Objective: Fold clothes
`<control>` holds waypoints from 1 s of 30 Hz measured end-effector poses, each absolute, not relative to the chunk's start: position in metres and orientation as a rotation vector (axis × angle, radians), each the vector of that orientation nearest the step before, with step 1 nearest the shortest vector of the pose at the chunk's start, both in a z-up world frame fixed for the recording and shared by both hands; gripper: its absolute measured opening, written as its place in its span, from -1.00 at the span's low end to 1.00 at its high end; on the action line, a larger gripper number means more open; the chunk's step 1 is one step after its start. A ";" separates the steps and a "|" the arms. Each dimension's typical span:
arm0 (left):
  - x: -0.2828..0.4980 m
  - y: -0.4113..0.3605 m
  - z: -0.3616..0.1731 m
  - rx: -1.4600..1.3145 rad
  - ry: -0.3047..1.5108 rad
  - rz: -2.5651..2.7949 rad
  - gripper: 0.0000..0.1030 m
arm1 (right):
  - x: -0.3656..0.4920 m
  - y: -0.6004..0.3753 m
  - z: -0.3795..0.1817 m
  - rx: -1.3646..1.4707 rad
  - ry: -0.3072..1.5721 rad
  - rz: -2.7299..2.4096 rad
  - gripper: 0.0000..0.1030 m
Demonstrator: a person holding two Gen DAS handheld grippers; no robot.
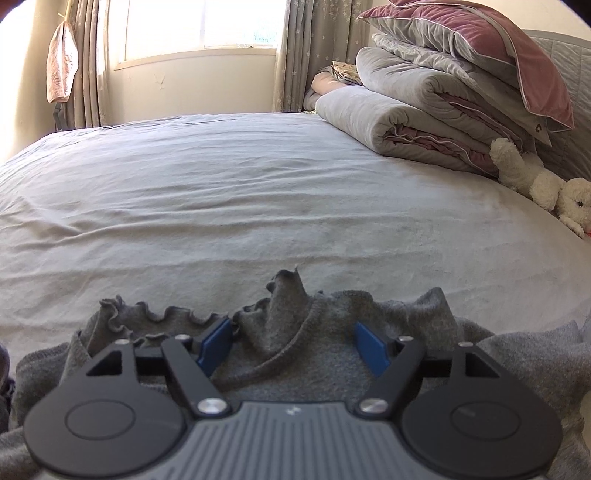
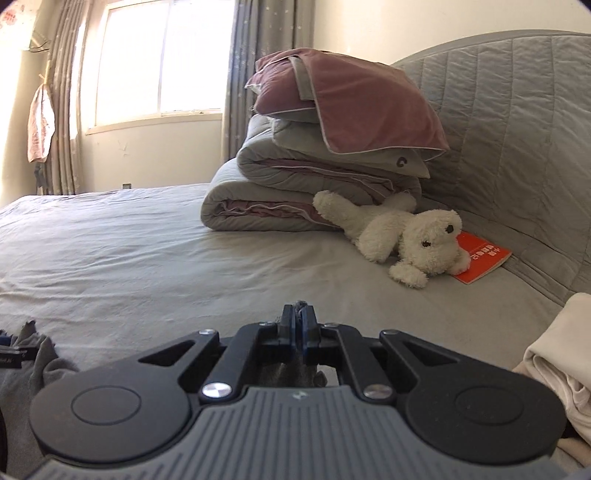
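A grey knit garment (image 1: 295, 350) with a frilled edge lies crumpled on the bed's near side. In the left wrist view my left gripper (image 1: 293, 343) hangs just over it, jaws wide apart, blue pads on either side of a raised fold without pressing it. In the right wrist view my right gripper (image 2: 298, 325) is shut on a pinch of the same grey garment (image 2: 288, 373), which hangs below the closed pads and pokes out above them. More of the grey cloth (image 2: 37, 365) lies at the left edge of that view.
The bed sheet (image 1: 258, 206) spreads wide ahead. Folded quilts and pillows (image 2: 314, 177) are stacked by the padded headboard (image 2: 517, 129), with a white plush dog (image 2: 406, 240) and an orange booklet (image 2: 484, 262) beside them. Cream cloth (image 2: 561, 354) lies at right. A window (image 1: 199, 26) is behind.
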State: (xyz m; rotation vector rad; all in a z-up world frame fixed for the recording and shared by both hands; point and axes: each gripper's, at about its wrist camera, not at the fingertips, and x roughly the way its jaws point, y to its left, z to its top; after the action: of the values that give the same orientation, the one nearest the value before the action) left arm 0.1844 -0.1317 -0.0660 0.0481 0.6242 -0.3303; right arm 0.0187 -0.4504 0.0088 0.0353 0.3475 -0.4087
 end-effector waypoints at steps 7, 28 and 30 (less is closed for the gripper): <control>0.185 -0.131 -0.067 0.042 0.621 -0.332 0.47 | 0.009 -0.485 0.016 0.093 0.245 -0.478 -0.92; 0.101 -0.189 -0.019 0.140 0.525 -0.691 0.42 | -0.075 -0.512 -0.067 0.040 0.591 -0.275 -0.89; 0.104 -0.196 -0.019 0.163 0.538 -0.706 0.42 | -0.082 -0.516 -0.060 0.068 0.609 -0.230 -0.72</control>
State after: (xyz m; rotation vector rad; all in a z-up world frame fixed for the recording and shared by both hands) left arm 0.1040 -0.1958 -0.0192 0.1628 0.5382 -0.7058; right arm -0.0824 -0.5156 -0.0601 0.0682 0.6092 -0.2300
